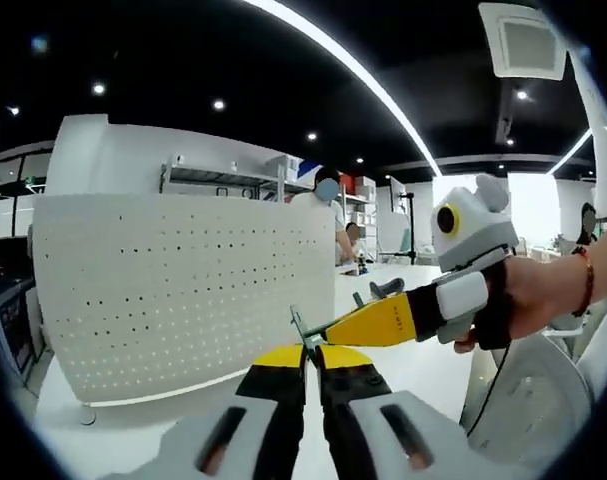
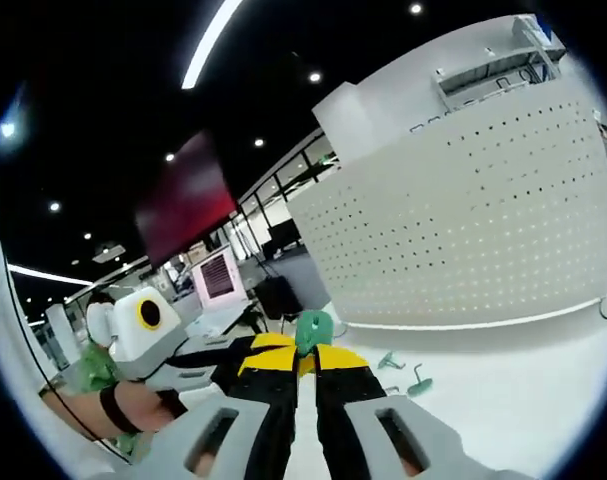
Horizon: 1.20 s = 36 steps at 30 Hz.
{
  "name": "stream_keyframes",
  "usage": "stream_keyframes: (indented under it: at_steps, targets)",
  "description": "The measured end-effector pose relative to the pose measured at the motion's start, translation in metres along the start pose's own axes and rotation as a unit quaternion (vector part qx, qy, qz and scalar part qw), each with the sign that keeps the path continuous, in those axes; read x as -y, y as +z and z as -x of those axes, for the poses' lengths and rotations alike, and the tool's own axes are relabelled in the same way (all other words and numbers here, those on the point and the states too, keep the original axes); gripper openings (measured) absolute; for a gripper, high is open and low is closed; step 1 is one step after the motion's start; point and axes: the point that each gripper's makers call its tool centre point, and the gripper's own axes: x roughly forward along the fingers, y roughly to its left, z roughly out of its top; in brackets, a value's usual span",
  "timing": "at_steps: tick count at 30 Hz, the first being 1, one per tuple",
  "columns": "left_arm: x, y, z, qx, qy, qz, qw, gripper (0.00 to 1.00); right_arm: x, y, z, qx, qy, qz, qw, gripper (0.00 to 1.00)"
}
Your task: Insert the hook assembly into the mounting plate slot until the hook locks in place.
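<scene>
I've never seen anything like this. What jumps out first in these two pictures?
The big white pegboard panel standing upright on the white table, dotted with rows of small holes. In front of it, two yellow-and-black tongs meet tip to tip: the left tongs and the right tongs, which pinch a small green hook piece. Two more green hooks lie on the table near the panel's foot.
</scene>
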Motion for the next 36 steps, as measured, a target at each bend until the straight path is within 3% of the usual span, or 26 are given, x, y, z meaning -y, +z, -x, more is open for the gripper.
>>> stream_keyframes:
  at_steps: [4,8,18,26,29,33,36]
  targets:
    - [-0.002,-0.001,0.001,-0.01,0.01,-0.03,0.9994,0.04,0.002,-0.002,0.0,-0.006,-0.002,-0.017,0.9998,0.05]
    - [0.0,-0.003,0.002,-0.014,0.017,-0.038,0.999,0.03,0.005,0.005,0.001,0.013,-0.006,-0.013,0.9998,0.03]
    - [-0.004,0.0,0.004,-0.016,0.043,-0.078,0.9959,0.03,0.007,-0.005,-0.001,-0.014,-0.01,-0.024,0.9996,0.03]
    - [-0.003,0.0,0.004,-0.024,0.039,-0.113,0.9926,0.03,0.006,-0.008,-0.002,-0.021,-0.003,-0.044,0.9988,0.02]
    - [-0.002,-0.002,0.003,-0.029,0.036,-0.112,0.9927,0.03,0.008,-0.01,-0.002,-0.027,-0.004,-0.059,0.9979,0.01]
    - [-0.002,-0.007,0.002,-0.036,0.035,-0.076,0.9959,0.04,0.01,-0.015,-0.001,-0.039,-0.015,-0.047,0.998,0.01]
    - [-0.006,-0.01,0.002,-0.046,0.045,-0.082,0.9946,0.12,0.015,-0.017,0.0,-0.039,-0.029,-0.035,0.9982,0.01]
